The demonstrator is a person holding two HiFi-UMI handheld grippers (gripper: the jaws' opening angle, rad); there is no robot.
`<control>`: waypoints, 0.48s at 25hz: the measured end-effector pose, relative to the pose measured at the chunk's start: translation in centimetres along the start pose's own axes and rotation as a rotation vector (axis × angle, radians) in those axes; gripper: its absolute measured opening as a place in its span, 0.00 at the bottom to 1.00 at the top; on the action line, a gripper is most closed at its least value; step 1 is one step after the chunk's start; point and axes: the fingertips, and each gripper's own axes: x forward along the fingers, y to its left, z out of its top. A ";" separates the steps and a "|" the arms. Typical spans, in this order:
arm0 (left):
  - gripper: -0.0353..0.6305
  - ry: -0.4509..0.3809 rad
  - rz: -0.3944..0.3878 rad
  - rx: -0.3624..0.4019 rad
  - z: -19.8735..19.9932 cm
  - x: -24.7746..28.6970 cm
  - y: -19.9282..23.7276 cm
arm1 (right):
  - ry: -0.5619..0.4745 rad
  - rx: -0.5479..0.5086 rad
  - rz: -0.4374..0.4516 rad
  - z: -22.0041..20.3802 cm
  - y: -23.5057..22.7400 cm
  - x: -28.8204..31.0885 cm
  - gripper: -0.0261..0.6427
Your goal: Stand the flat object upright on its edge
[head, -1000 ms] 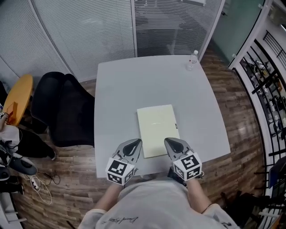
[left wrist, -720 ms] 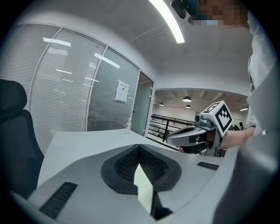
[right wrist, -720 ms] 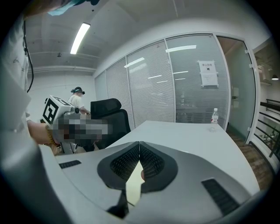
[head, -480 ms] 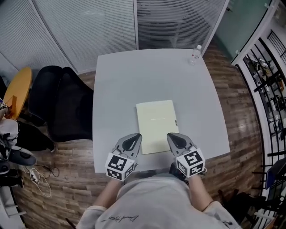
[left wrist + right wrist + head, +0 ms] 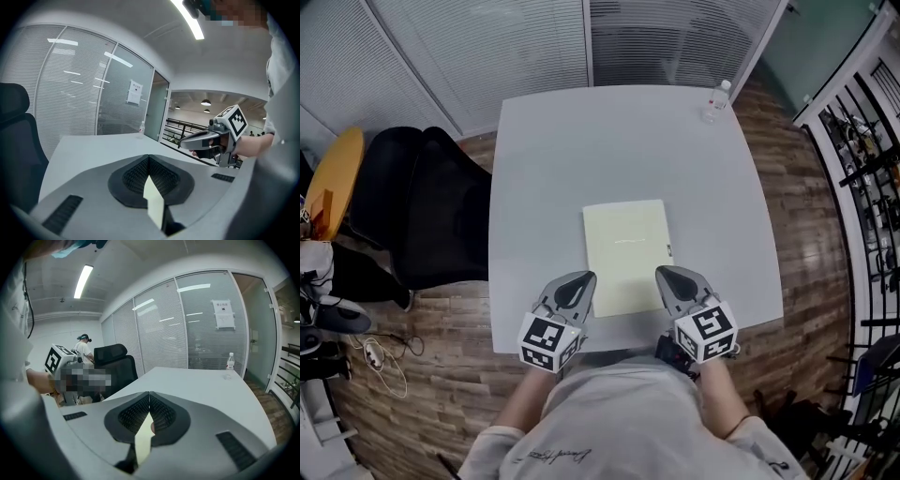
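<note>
A pale yellow-green flat sheet [image 5: 625, 255] lies flat on the grey table [image 5: 553, 150], towards its near edge. My left gripper [image 5: 581, 278] is shut and empty, just left of the sheet's near left corner. My right gripper [image 5: 663, 273] is shut and empty too, over the sheet's near right edge. In the left gripper view the left gripper [image 5: 148, 157] has its jaws together, with a sliver of the sheet [image 5: 153, 202] showing below them and the right gripper [image 5: 183, 141] off to the right. The right gripper view shows the right gripper [image 5: 149, 394] with jaws together above another sliver of the sheet [image 5: 142, 440].
A clear water bottle [image 5: 717, 97] stands at the table's far right corner. A black office chair [image 5: 412, 216] sits against the table's left side, with a yellow round table [image 5: 333, 183] beyond it. Glass walls with blinds stand behind; a black railing [image 5: 862, 169] runs along the right.
My right gripper has drifted slightly to the right, towards the sheet's right edge. The left gripper has hardly moved. The sheet lies as before; the head view has shifted a little.
</note>
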 end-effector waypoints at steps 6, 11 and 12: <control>0.07 0.035 0.009 -0.024 -1.2 0.5 0.5 | 0.029 0.019 -0.010 -0.8 -1.5 0.3 0.08; 0.07 0.072 0.012 -0.035 -2.3 0.7 0.8 | 0.049 0.037 -0.020 -1.4 -2.5 0.7 0.08; 0.07 0.078 0.011 -0.038 -2.5 0.7 0.9 | 0.055 0.042 -0.023 -1.7 -2.7 0.8 0.08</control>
